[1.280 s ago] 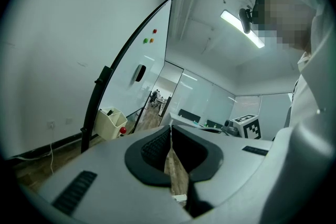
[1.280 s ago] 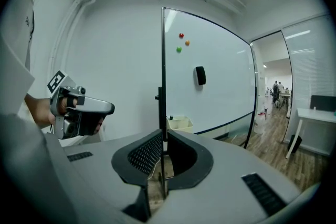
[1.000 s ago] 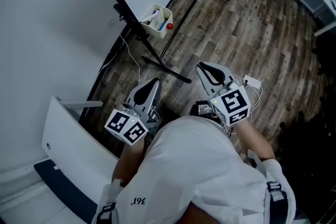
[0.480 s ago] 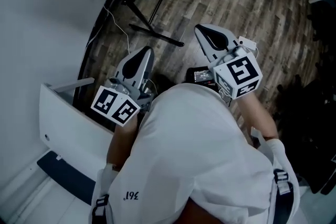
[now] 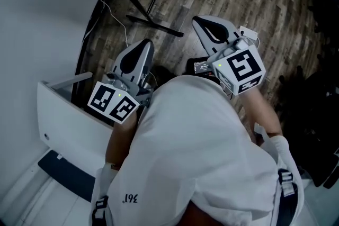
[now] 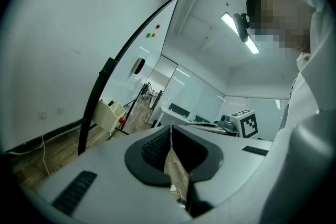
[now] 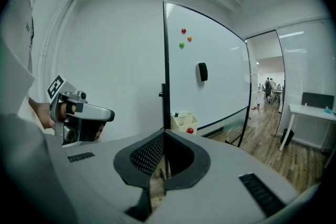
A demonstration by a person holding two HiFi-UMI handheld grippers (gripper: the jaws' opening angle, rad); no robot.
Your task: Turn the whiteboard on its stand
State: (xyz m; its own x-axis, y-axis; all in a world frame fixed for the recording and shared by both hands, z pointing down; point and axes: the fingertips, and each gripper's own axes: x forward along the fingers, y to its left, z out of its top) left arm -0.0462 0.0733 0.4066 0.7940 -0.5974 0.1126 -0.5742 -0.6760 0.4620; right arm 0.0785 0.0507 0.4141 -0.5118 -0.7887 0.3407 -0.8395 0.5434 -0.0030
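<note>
Left gripper [image 6: 169,131]: jaws pressed together, empty. Right gripper [image 7: 164,134]: jaws likewise closed, empty. Whiteboard [image 7: 210,76]: upright on stand [image 5: 154,30], well apart from both grippers, cream bin [image 7: 184,121] beside its frame.

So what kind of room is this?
Probably an office or meeting room: there is a big whiteboard on a stand, a white desk on the wood floor, and a glass wall behind it.
</note>
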